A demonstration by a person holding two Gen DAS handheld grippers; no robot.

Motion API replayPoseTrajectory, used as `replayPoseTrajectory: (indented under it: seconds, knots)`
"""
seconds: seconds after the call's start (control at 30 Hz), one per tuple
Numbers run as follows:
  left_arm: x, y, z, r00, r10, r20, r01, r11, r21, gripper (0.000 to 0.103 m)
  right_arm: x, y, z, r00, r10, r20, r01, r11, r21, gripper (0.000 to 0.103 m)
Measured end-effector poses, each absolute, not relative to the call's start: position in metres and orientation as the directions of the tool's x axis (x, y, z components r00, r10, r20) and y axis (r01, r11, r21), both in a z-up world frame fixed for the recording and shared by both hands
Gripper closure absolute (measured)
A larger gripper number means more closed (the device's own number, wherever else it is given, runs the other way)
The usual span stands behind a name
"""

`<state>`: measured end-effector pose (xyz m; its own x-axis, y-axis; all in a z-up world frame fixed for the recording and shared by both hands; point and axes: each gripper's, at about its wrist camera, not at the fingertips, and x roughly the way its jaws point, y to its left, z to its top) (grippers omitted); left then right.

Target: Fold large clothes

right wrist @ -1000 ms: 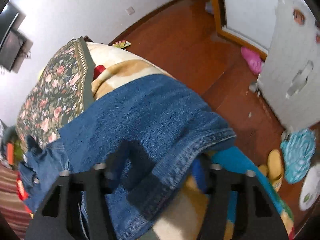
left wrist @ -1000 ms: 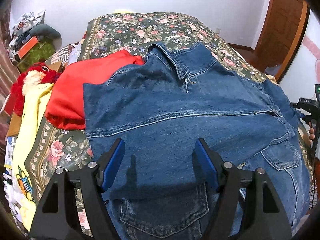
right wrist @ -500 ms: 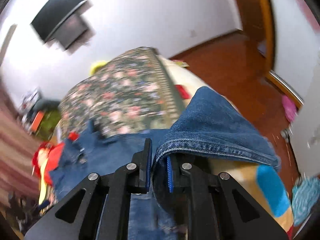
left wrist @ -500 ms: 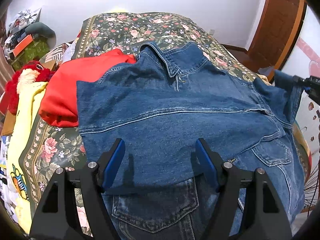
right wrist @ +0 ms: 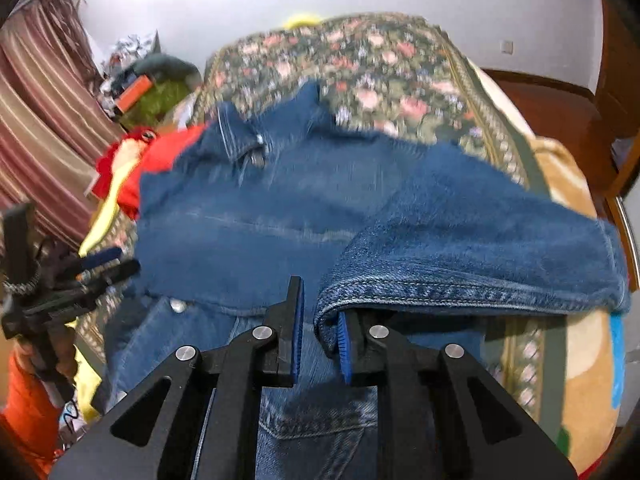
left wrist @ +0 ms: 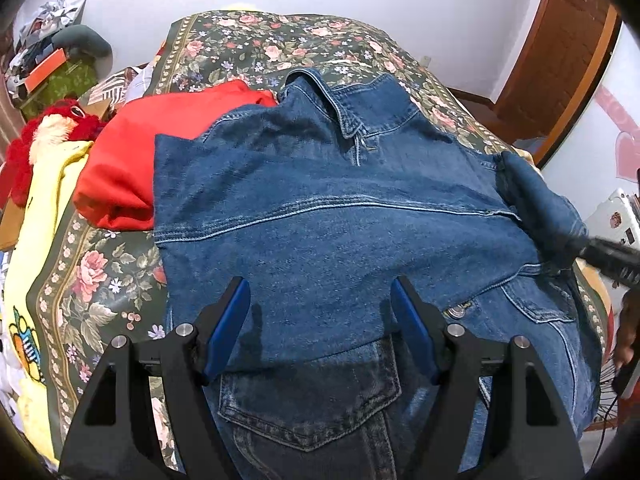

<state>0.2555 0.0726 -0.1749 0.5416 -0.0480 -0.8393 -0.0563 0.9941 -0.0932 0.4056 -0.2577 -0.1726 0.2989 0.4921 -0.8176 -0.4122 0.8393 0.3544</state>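
A blue denim jacket lies back-up on the floral bedspread, collar at the far end. My left gripper hovers open over its lower hem, with nothing between the fingers. My right gripper has the cuff of the jacket's right sleeve between its blue pads and holds it lifted over the jacket's right side; its jaws are opening slightly. In the left wrist view that sleeve rises at the right edge, up to the right gripper. The left gripper shows at the far left of the right wrist view.
Dark jeans lie under the jacket's near hem. A red garment and a yellow one lie to the left, beside a red plush toy. A wooden door stands at the back right.
My right gripper closed on the sleeve cuff hanging off the bed's right side, rolled, and carried it up and inward over the jacket. The left gripper stayed where it was, open.
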Motion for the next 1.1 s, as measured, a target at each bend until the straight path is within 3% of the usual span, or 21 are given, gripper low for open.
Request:
replayPoseTrajectory:
  seconds: [0.23,0.4,0.53,0.77,0.93,1.1]
  knots:
    - [0.261,0.064,-0.170,0.549,-0.057,-0.834,-0.023,0.996,-0.084,0.031,0.398,-0.277,-0.162,0.252,0.532,-0.808,-0.361,0.827,0.431,0.058]
    - [0.268,0.054,-0.163,0.570,-0.082,-0.818,-0.001,0.995,-0.100,0.031,0.394,-0.314,-0.142,0.361,0.512,-0.780,-0.270,0.858,0.438,0.056]
    - [0.269,0.045,-0.162,0.568,-0.093,-0.818,0.022,0.995,-0.098,0.031,0.405,-0.358,-0.150,0.429,0.497,-0.754,-0.088,0.854,0.512,0.040]
    - [0.266,0.045,-0.162,0.562,-0.101,-0.821,0.030,0.994,-0.101,0.031,0.425,-0.415,-0.201,0.406,0.495,-0.768,0.211,0.767,0.606,0.040]
    - [0.266,0.055,-0.166,0.548,-0.104,-0.830,-0.016,0.991,-0.135,0.031,0.437,-0.419,-0.225,0.393,0.543,-0.743,0.262,0.708,0.656,0.040]
    - [0.265,0.060,-0.167,0.544,-0.093,-0.834,-0.032,0.991,-0.132,0.031,0.453,-0.412,-0.231,0.441,0.476,-0.760,0.242,0.753,0.612,0.044]
